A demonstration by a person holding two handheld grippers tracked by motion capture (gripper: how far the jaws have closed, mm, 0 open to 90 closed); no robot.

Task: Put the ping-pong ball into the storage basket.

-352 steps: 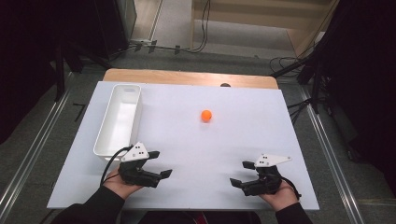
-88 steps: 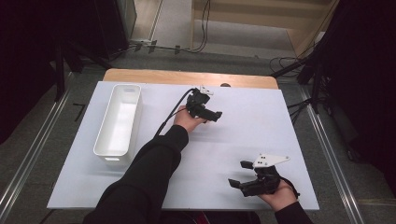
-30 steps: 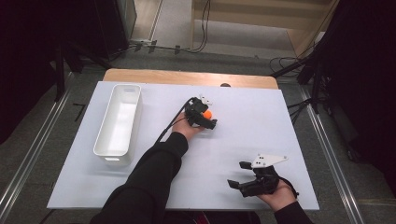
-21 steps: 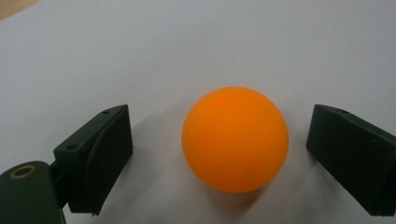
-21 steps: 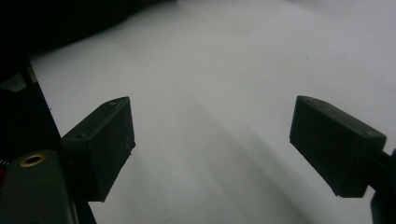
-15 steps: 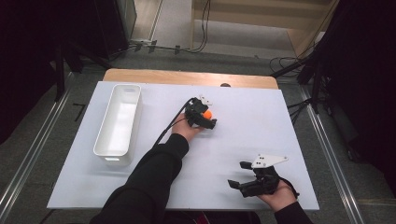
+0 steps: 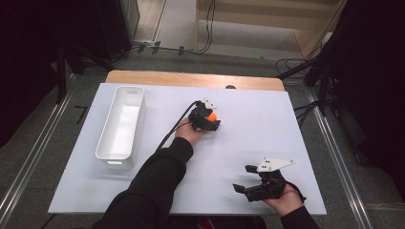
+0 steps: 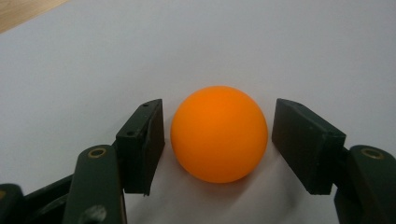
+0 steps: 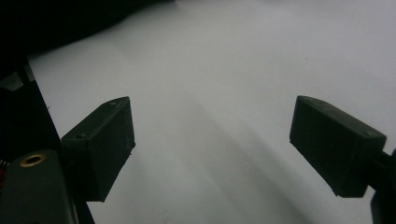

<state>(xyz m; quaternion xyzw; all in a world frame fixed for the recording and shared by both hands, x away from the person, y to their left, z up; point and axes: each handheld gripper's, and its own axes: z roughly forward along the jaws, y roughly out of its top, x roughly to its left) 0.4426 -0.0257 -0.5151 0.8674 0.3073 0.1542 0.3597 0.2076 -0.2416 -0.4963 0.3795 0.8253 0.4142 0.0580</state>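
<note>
1. The white table is bare around the work, with wooden board showing at its far edge; grey floor and cables lie beyond.
2. The white bin stands empty near the table's left side, well apart from the ball.
3. The right gripper is held wide open over bare table, with nothing between its jaws.
4. The left gripper is set around the orange ball, which rests on the table past its middle; narrow gaps remain each side.
5. The jaws should be closed gently and evenly, lest the ball be squeezed out.
</note>
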